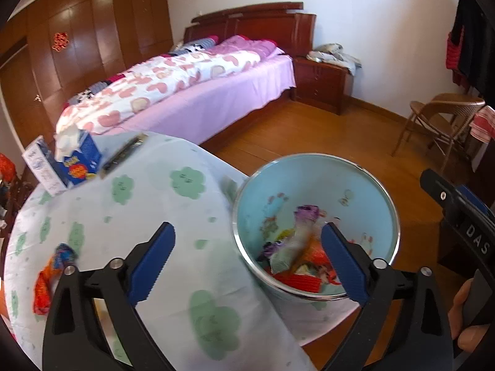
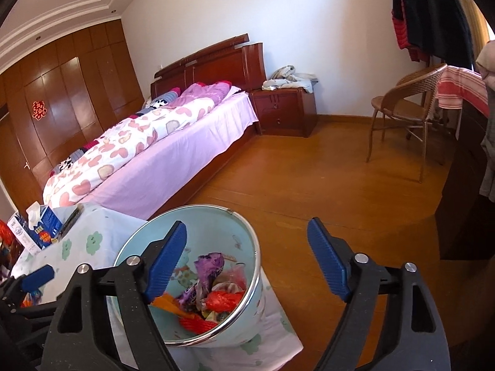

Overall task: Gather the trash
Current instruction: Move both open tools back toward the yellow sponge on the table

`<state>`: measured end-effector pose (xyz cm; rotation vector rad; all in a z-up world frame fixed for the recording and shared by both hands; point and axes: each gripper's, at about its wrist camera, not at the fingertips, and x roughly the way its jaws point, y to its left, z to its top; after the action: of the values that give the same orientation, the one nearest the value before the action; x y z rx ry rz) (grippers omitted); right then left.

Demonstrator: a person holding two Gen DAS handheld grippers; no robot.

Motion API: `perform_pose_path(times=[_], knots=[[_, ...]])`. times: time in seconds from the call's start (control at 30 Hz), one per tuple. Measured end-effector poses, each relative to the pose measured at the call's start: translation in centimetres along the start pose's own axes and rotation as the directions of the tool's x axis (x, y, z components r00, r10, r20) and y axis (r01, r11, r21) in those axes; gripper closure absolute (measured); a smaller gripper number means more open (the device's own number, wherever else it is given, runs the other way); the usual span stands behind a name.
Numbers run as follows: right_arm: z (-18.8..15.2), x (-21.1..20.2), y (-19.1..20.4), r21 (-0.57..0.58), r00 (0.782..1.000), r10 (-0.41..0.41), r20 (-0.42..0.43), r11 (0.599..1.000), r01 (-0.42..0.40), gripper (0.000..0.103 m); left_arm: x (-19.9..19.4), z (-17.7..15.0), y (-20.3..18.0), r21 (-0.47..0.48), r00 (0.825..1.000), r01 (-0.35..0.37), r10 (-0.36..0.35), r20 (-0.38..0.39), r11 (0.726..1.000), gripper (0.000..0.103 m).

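A light blue trash bin (image 1: 365, 185) with a metal rim stands beside the table, holding several crumpled wrappers (image 1: 297, 247); it also shows in the right wrist view (image 2: 216, 225). An orange and blue wrapper (image 1: 49, 272) lies on the tablecloth at the left. My left gripper (image 1: 247, 262) is open and empty, over the table edge and the bin. A blurred pale wrapper (image 1: 290, 250) is in the bin mouth. My right gripper (image 2: 247, 262) is open and empty above the bin rim.
A round table with a white, green-patterned cloth (image 1: 148, 204) carries a blue tissue box (image 1: 77, 160) and a dark remote (image 1: 123, 154). A bed (image 2: 154, 154), a nightstand (image 2: 284, 111) and a wicker chair (image 2: 405, 108) stand on the wooden floor.
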<state>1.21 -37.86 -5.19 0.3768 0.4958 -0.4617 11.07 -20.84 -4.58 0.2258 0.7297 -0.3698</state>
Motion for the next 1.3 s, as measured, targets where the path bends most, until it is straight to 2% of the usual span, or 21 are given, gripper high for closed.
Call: perform_pose_path(times=[0.07, 0.3, 0.5, 0.77, 1.0, 1.3], knots=[[0.1, -0.4, 0.5, -0.009, 1.000, 0.009, 0.000, 1.000, -0.009, 0.014, -0.6, -0.1, 0.7, -0.006, 1.000, -0.012, 0.012, 0.012, 1.000, 0.006], [0.7, -0.8, 2.8, -0.081, 0.997, 0.030, -0.074, 0.996, -0.036, 0.013, -2.4, -0.8, 4.1, -0.033, 0.996, -0.082, 0.083, 0.032, 0.996, 0.006], [-0.1, -1.3, 5.0, -0.112, 0.996, 0.057, -0.071, 0.992, -0.065, 0.013, -3.1, -1.9, 7.4, -0.100, 0.993, -0.115, 0.117, 0.011, 0.988, 0.006], [-1.9, -2.4, 9.2, -0.183, 0.995, 0.091, -0.036, 0.979, -0.096, 0.013, -4.7, -3.4, 11.4, -0.149, 0.986, -0.161, 0.166, 0.020, 0.976, 0.006], [-3.3, -2.9, 12.9, -0.249, 0.982, 0.162, -0.092, 0.952, -0.180, 0.014, -5.9, -5.0, 15.4, -0.196, 0.975, -0.218, 0.221, -0.007, 0.956, 0.006], [-5.9, -3.0, 17.4, -0.283, 0.965, 0.206, -0.162, 0.927, -0.245, 0.014, -6.9, -7.3, 19.6, -0.231, 0.966, -0.259, 0.255, -0.047, 0.938, 0.006]])
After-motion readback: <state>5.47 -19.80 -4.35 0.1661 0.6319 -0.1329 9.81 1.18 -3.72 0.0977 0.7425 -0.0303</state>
